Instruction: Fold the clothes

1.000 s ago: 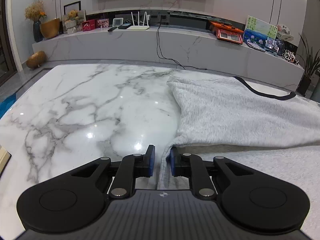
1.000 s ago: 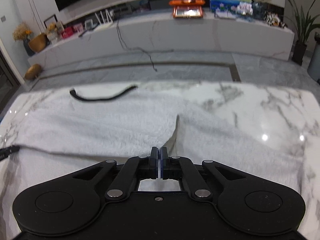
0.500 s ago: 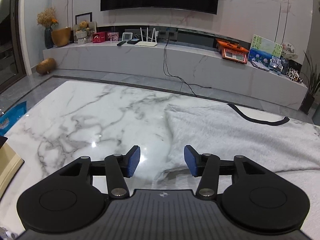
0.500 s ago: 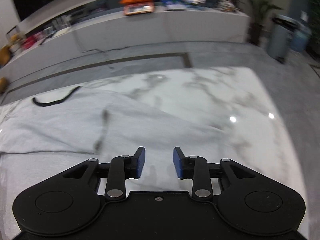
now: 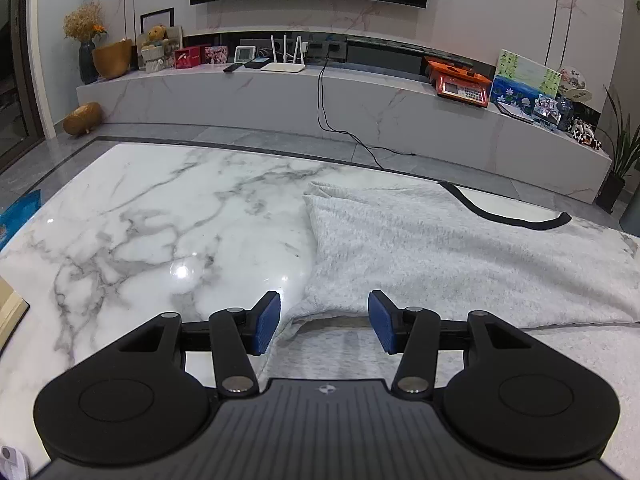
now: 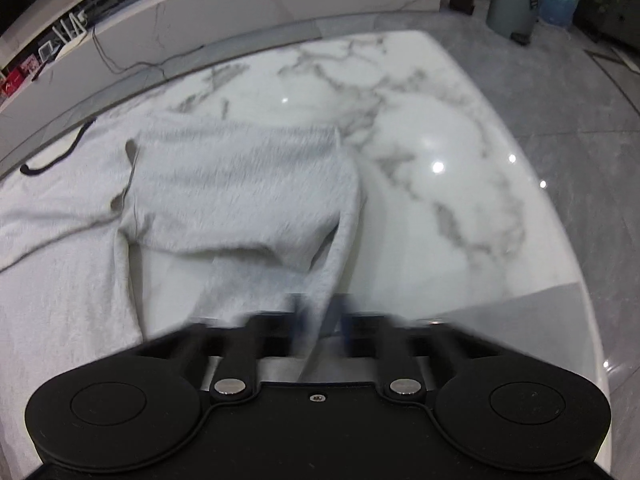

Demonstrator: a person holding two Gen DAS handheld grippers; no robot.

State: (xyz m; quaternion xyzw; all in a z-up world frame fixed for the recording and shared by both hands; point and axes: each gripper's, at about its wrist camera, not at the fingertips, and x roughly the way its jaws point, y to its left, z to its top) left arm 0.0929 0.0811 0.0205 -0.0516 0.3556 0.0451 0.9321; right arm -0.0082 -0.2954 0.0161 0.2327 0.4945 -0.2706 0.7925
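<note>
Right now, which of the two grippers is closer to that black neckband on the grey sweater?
Left, as far as I can judge. The left gripper faces the black neckband just across the sweater. The right gripper sees it far off at its left edge.

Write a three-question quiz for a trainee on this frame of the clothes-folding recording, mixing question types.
1. True or false: the left hand-held gripper is clamped on the grey sweater.
2. Multiple choice: the sweater's black-trimmed neckline lies A) at the far side of the marble table, B) between the left gripper's fingers, C) on the floor.
3. Fill in: in the blurred right wrist view, a strip of sweater fabric runs between the fingers of the right hand-held gripper, but whether they grip it ____.

Key: 1 false, its jaws stand wide apart with the sleeve end between them; 2 A; 3 cannot be told.
</note>
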